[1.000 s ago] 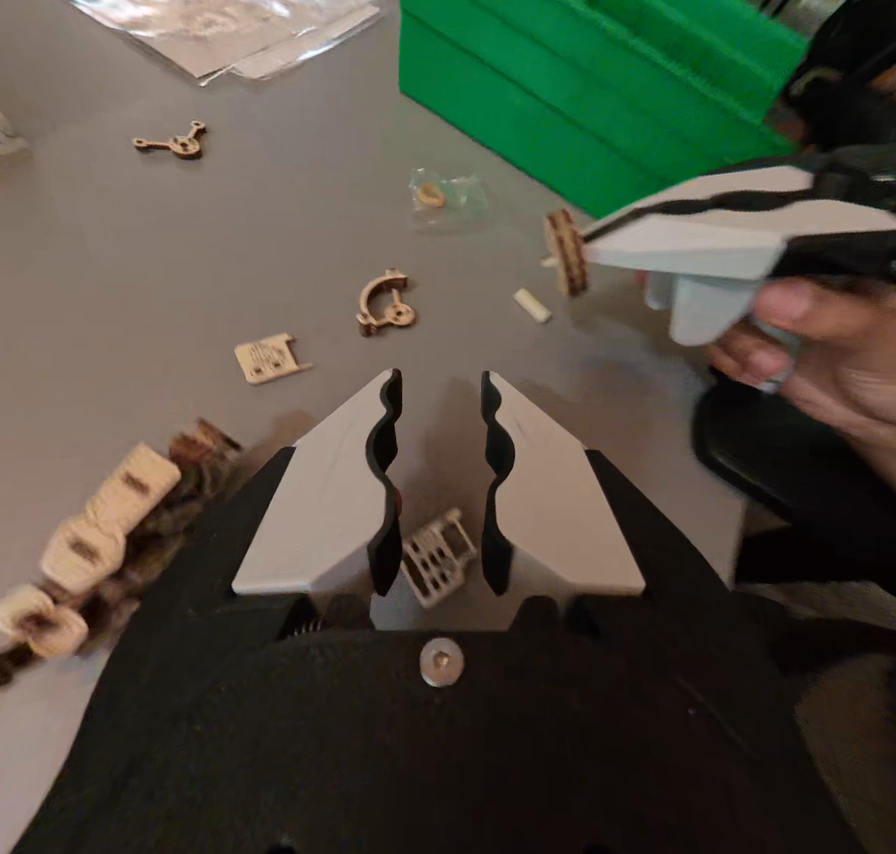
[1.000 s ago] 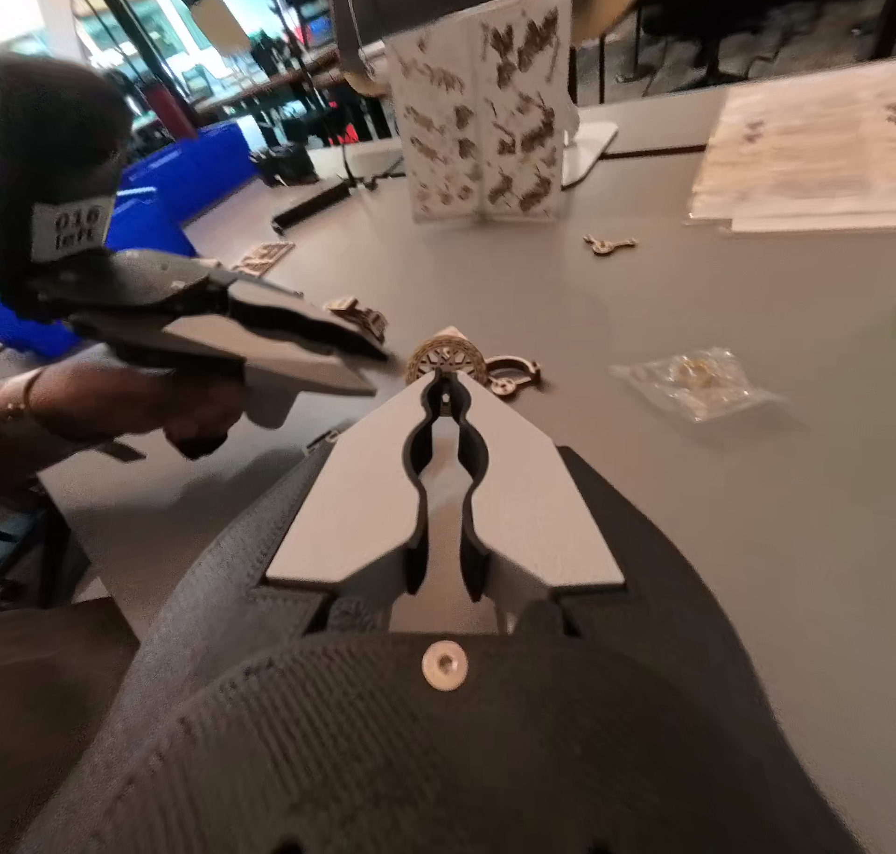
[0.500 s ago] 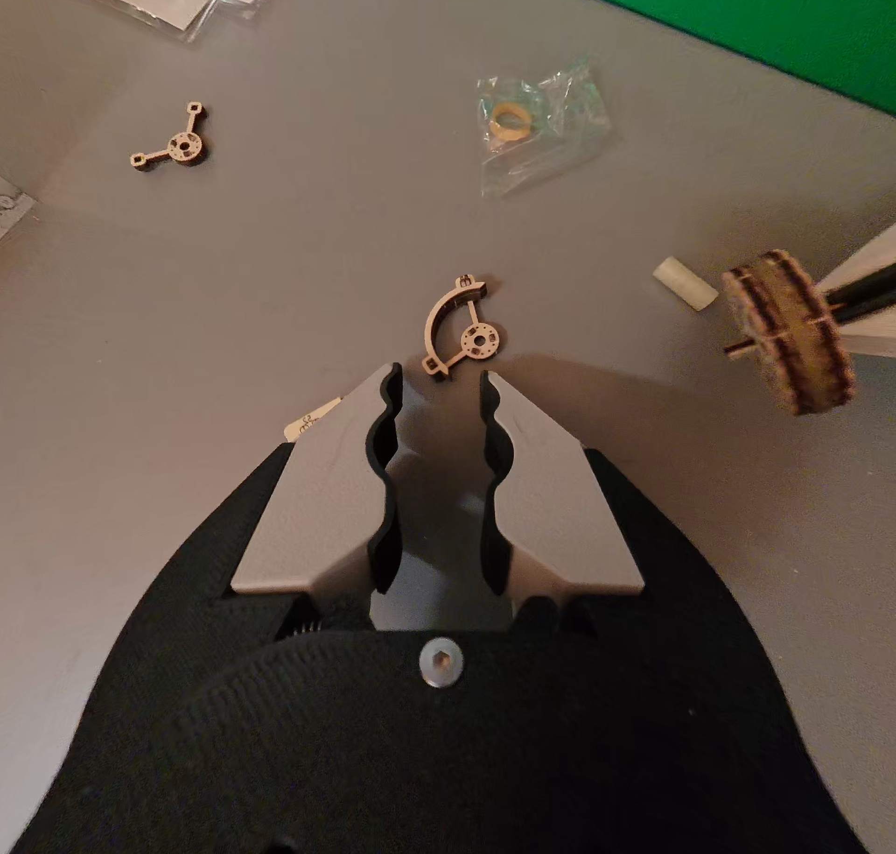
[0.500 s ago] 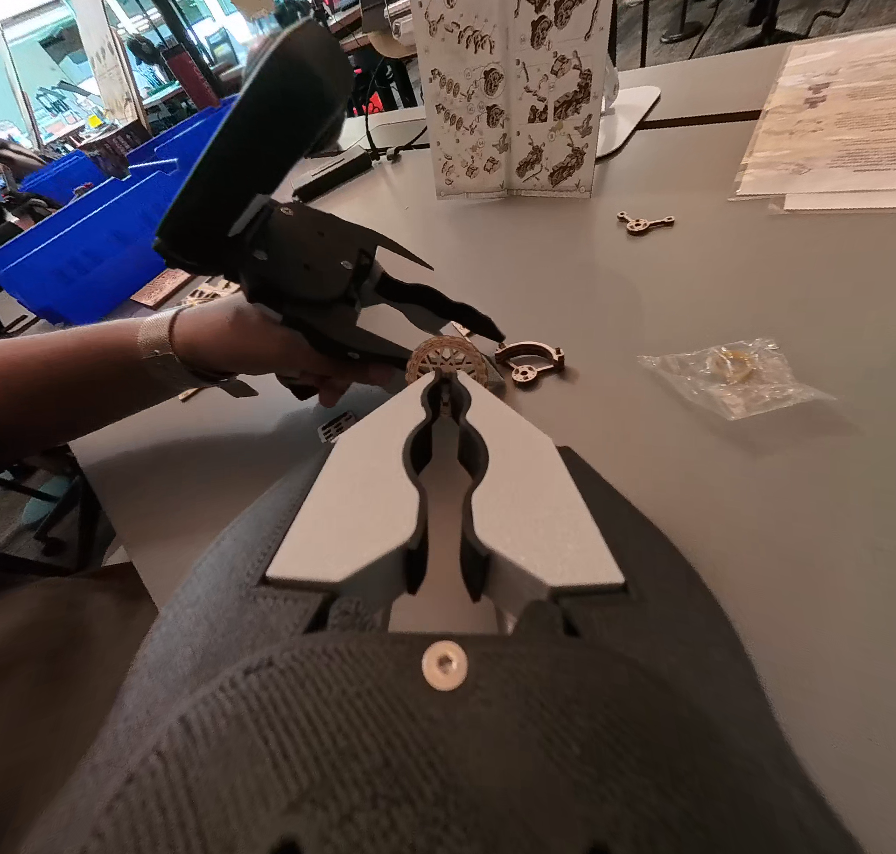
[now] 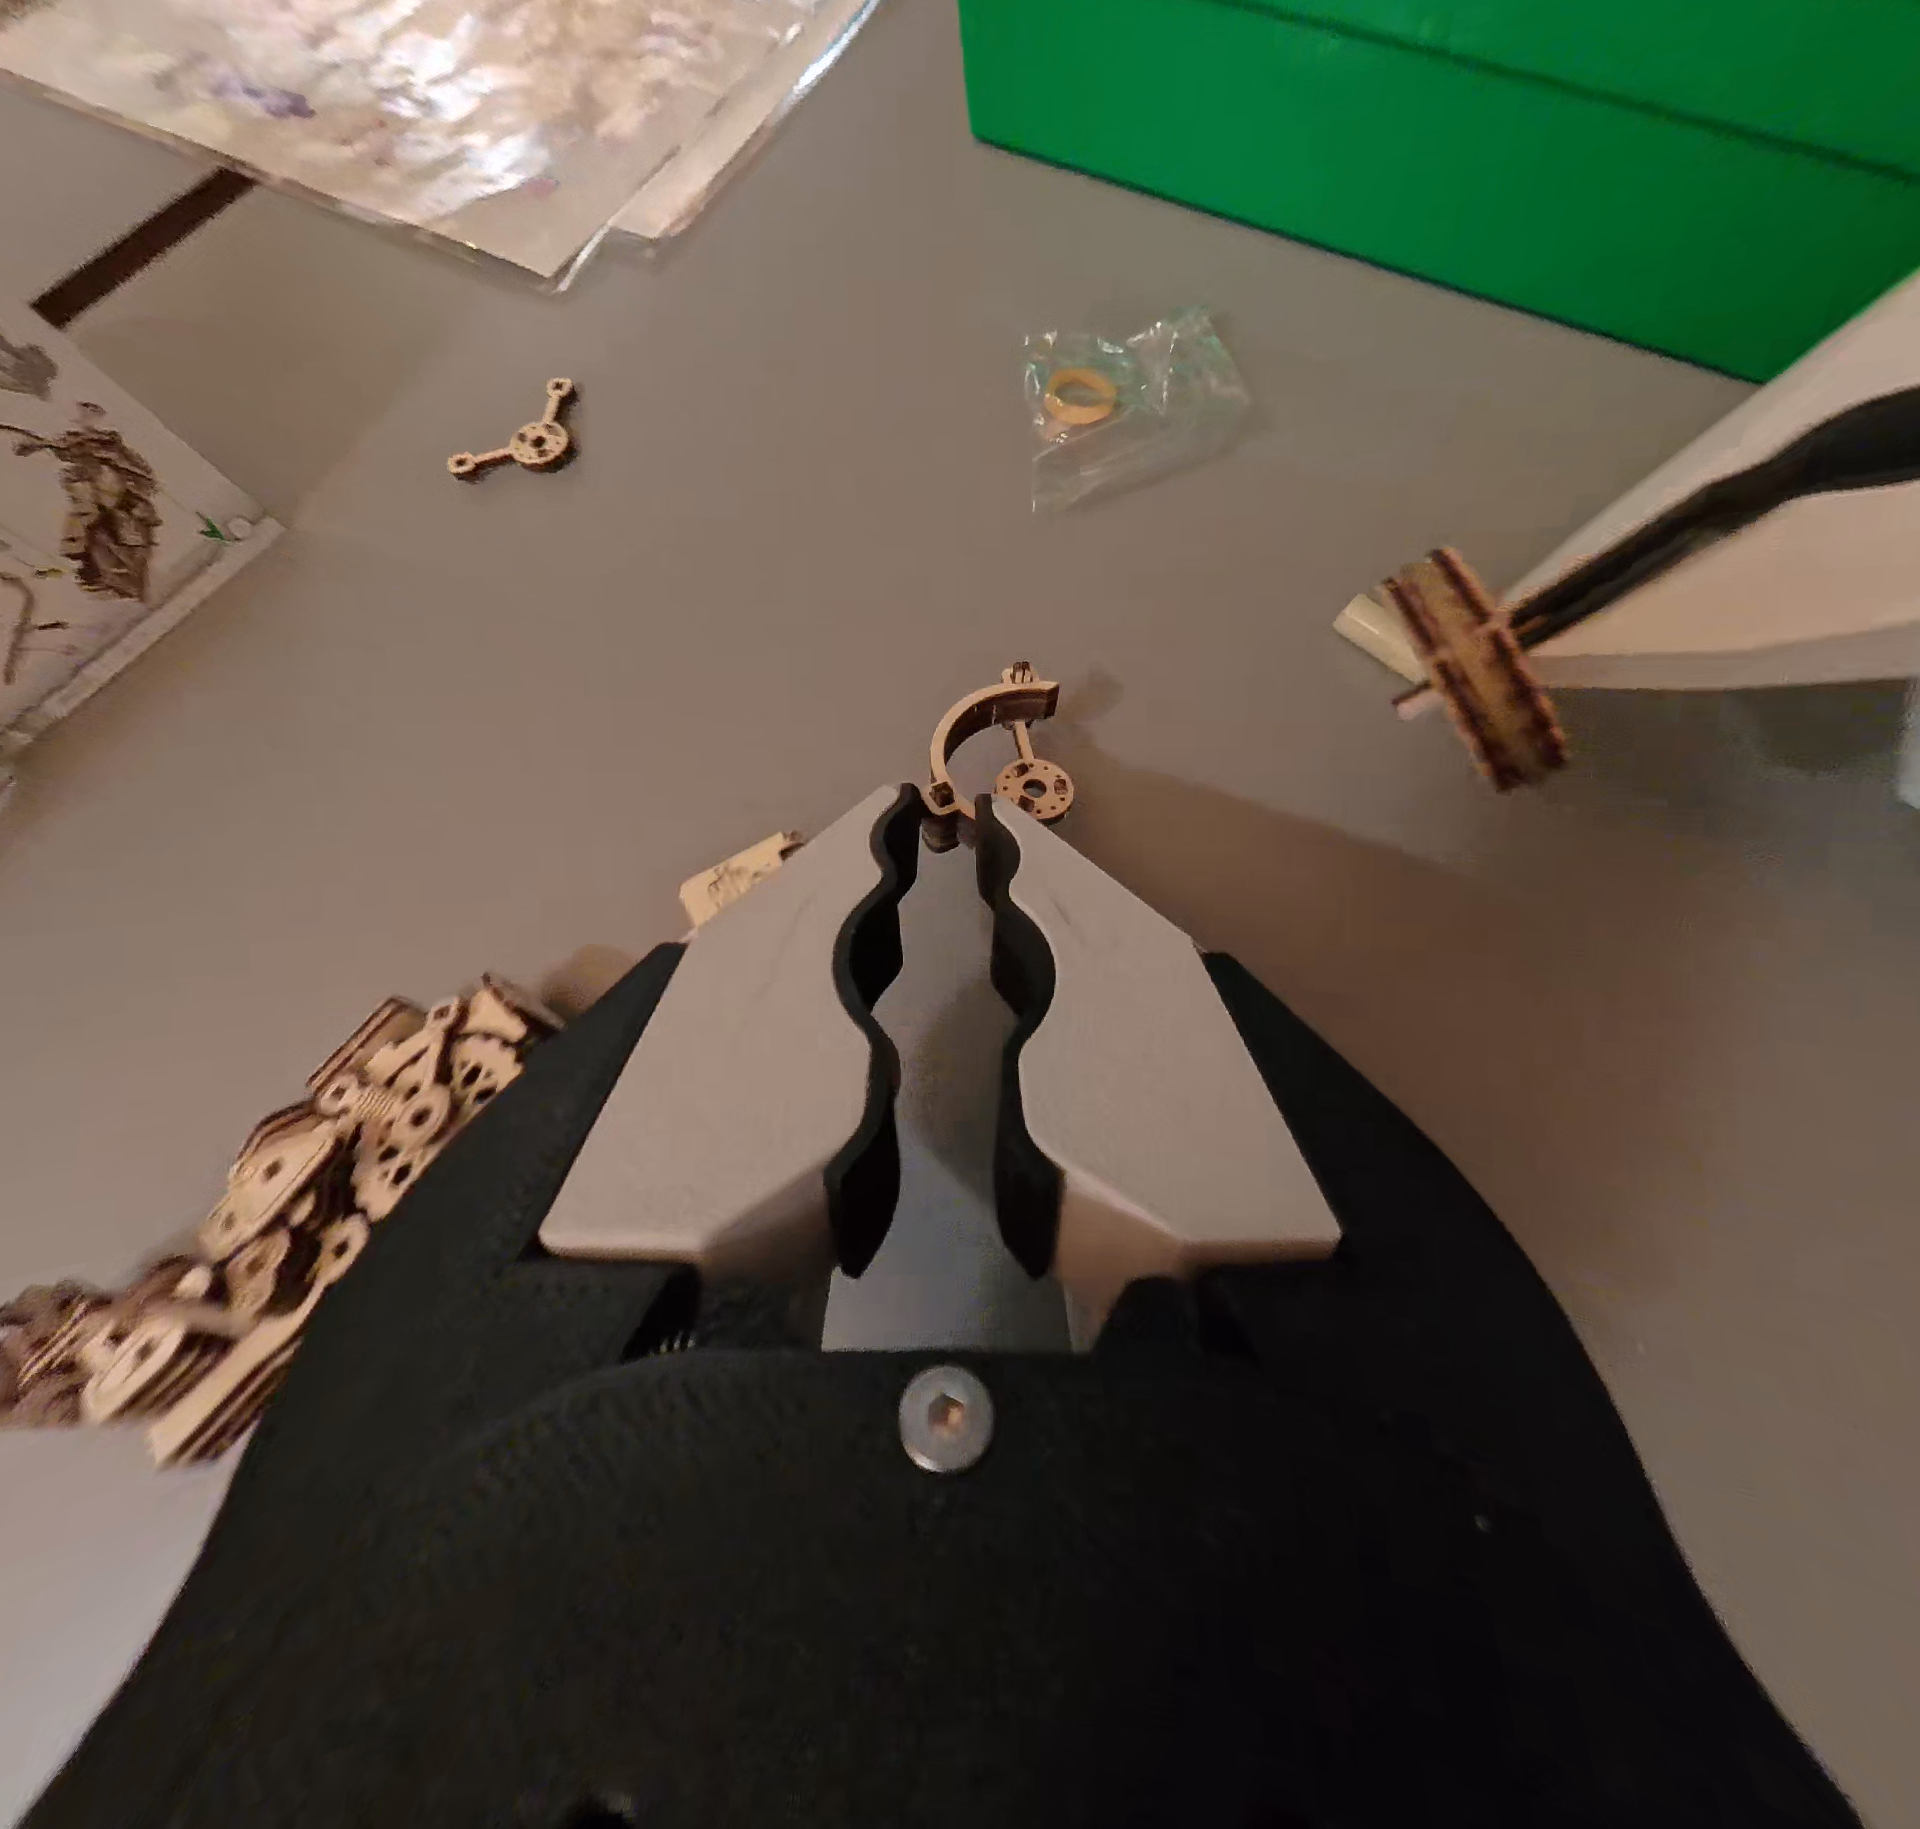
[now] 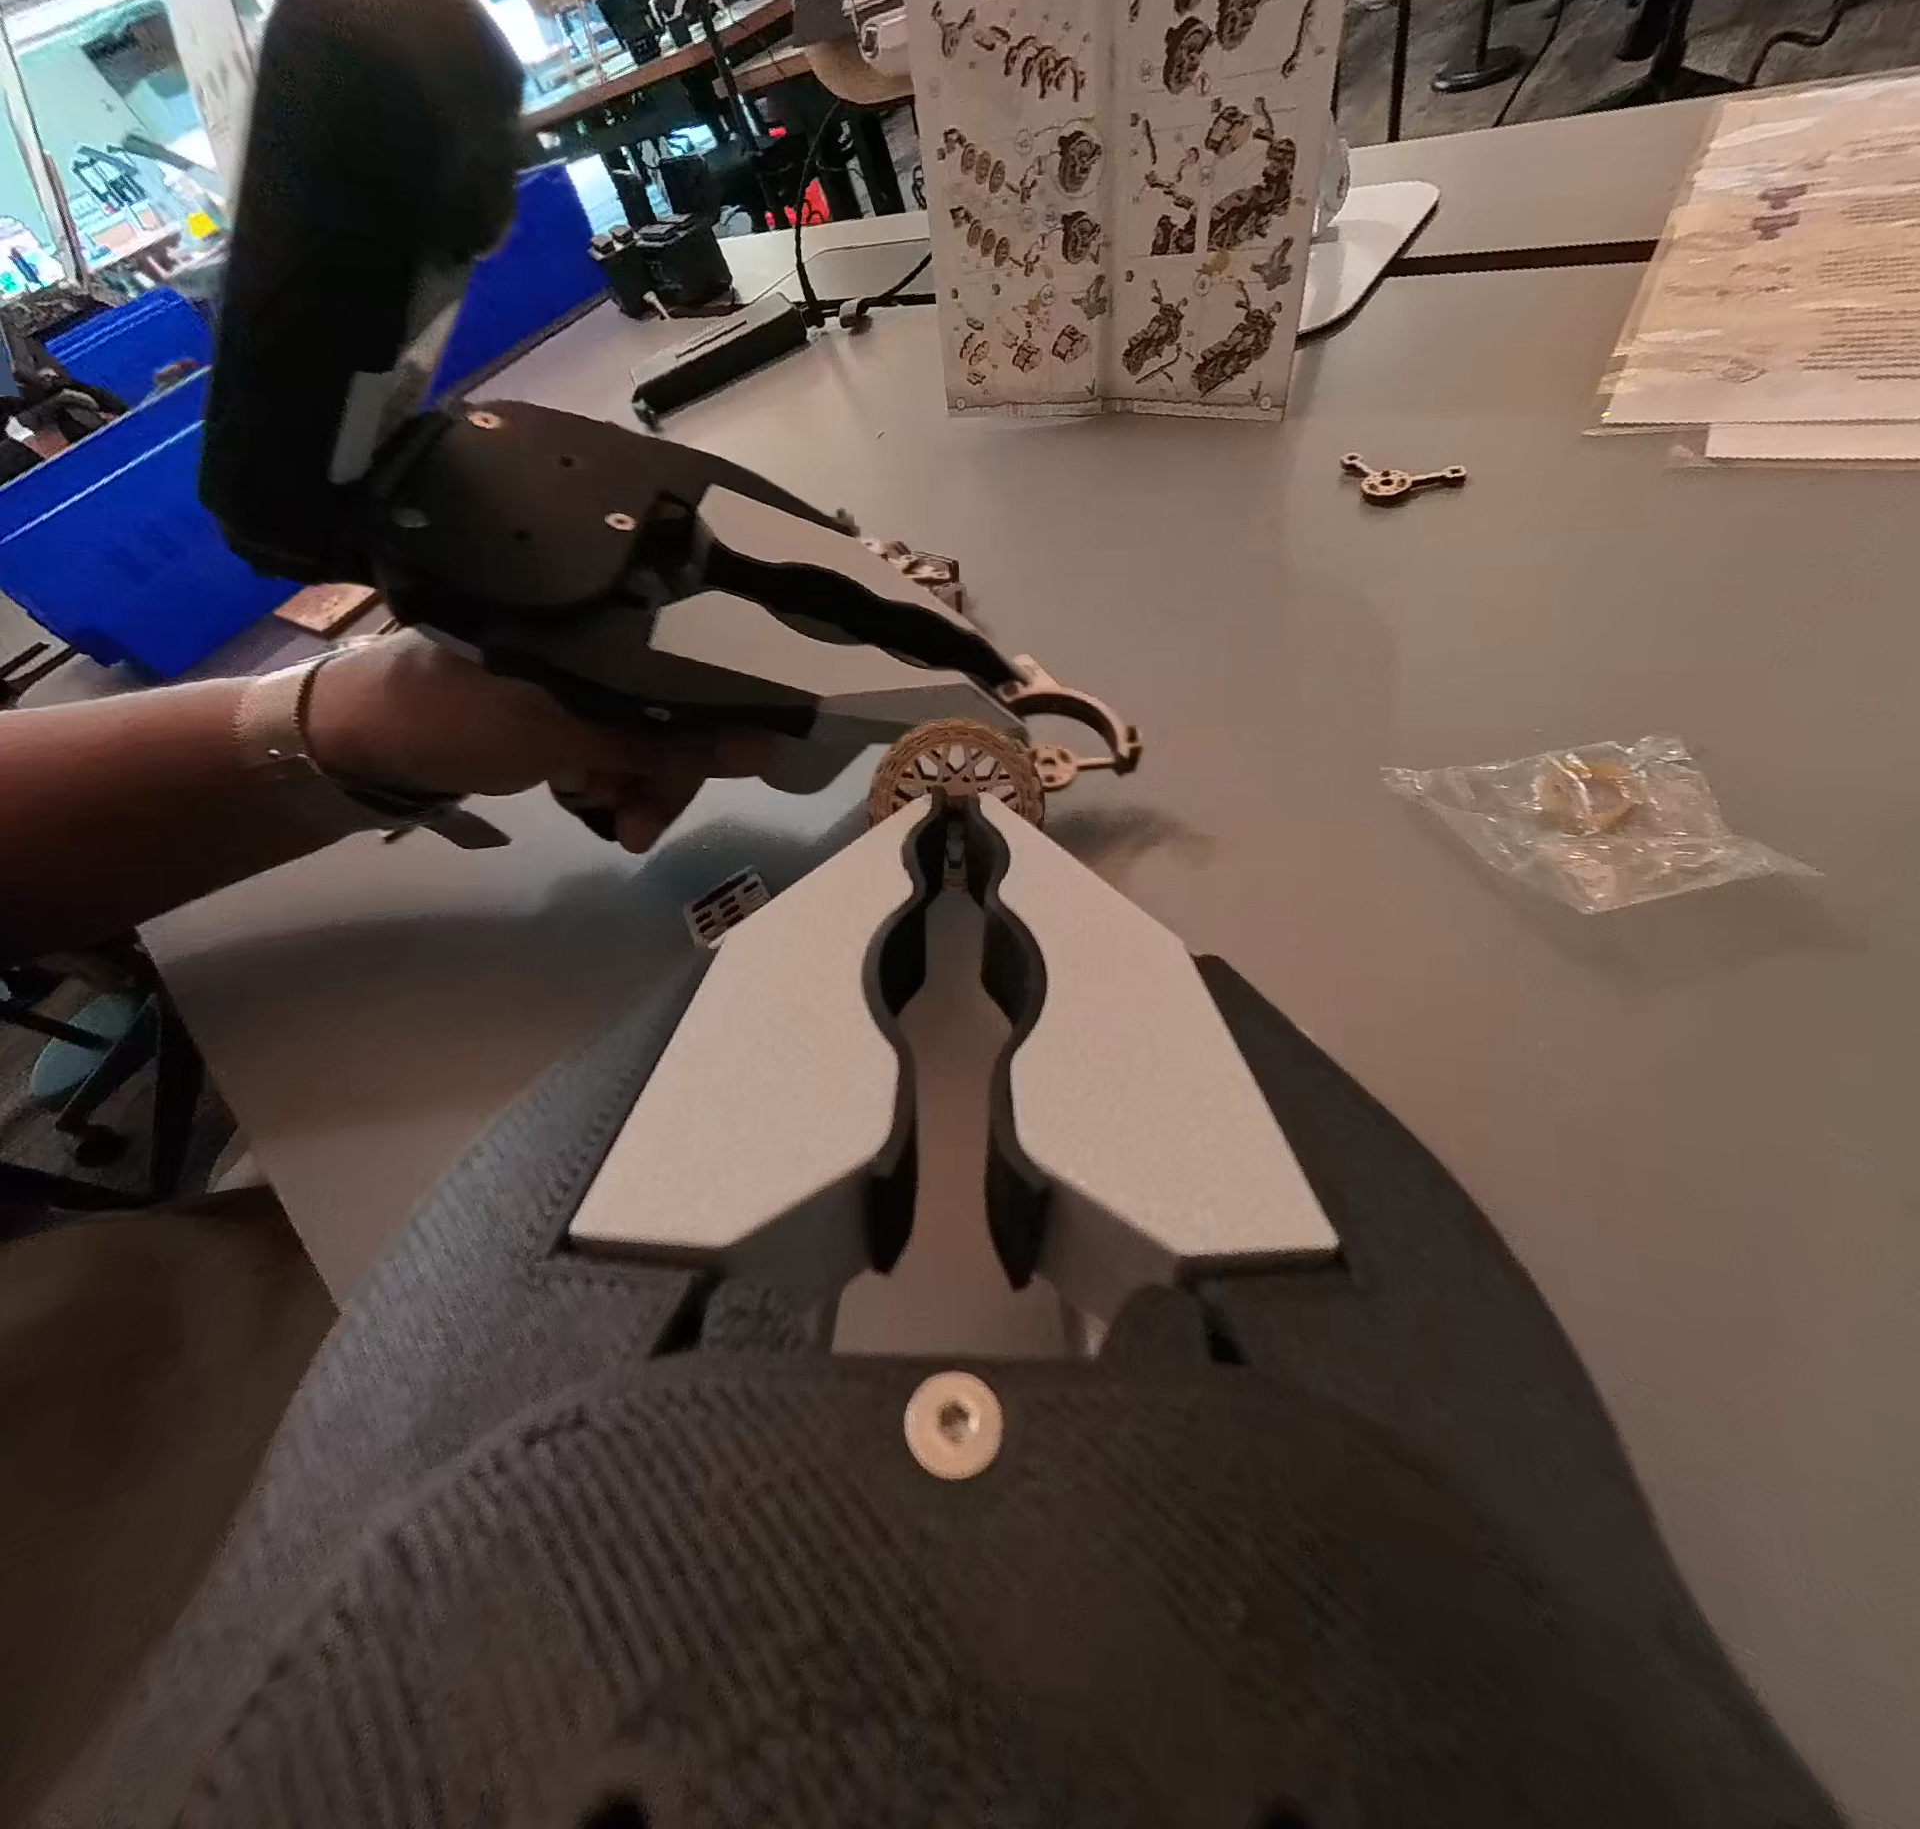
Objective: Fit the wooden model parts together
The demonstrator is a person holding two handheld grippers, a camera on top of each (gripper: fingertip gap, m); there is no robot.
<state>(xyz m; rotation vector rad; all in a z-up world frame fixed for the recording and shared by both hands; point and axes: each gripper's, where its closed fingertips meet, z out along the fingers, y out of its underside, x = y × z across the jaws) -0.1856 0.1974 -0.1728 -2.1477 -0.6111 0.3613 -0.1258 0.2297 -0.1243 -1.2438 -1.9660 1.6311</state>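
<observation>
Left gripper (image 5: 948, 815): fingertips clamped on lower end of curved wooden bracket (image 5: 987, 735), held just above grey table (image 5: 623, 699). Right gripper (image 6: 958, 823): tips pinching axle of spoked wooden wheel (image 6: 956, 780) (wheel clear of table, just beside bracket). Loose: three-arm wooden piece (image 5: 520, 444), bagged ring (image 5: 1127, 403) toward green bin (image 5: 1455, 96); partly built wooden model (image 5: 260, 1208) near left edge.

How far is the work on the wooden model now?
Done: the wooden wheel is built, and a bigger assembly lies on the table. In hand: the right tool grips the wheel's axle, and the left tool pinches one end of the curved fender piece. Left: wheel and fender are not joined; a three-armed piece and a small bag lie unused.
</observation>
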